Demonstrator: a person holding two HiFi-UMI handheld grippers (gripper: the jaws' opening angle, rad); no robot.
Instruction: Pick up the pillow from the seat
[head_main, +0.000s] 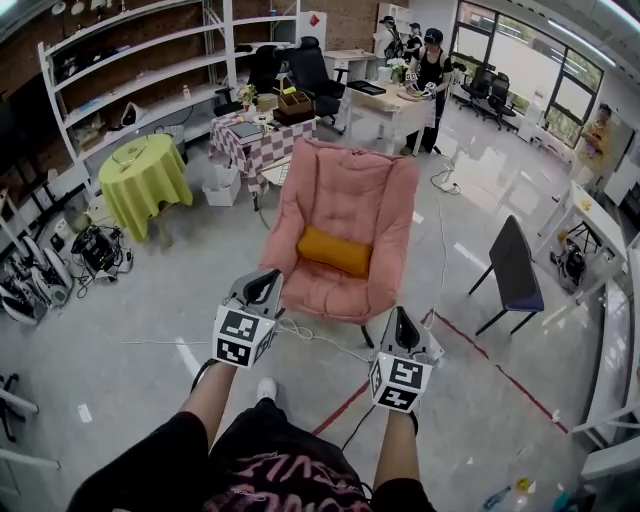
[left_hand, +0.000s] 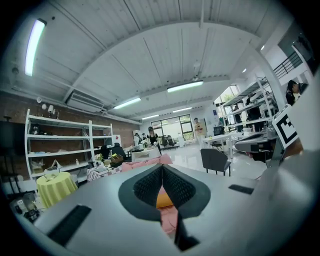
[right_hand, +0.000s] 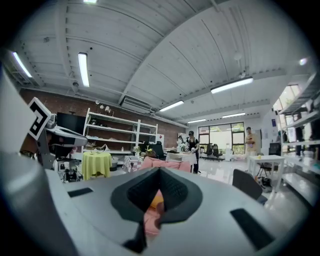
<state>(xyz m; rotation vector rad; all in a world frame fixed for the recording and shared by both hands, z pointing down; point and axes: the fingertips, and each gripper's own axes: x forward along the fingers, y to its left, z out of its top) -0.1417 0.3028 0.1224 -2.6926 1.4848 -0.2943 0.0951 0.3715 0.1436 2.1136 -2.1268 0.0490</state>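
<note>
left gripper and right gripper, jaws closed and empty, seemingly short of pillow.

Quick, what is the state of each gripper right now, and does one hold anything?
Left gripper: closed, holding nothing.
Right gripper: closed, holding nothing.
The pillow is not held.

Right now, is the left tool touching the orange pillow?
Apart. In the head view the left tool sits by the pink chair at its front edge, bare seat showing between it and the orange pillow.
</note>
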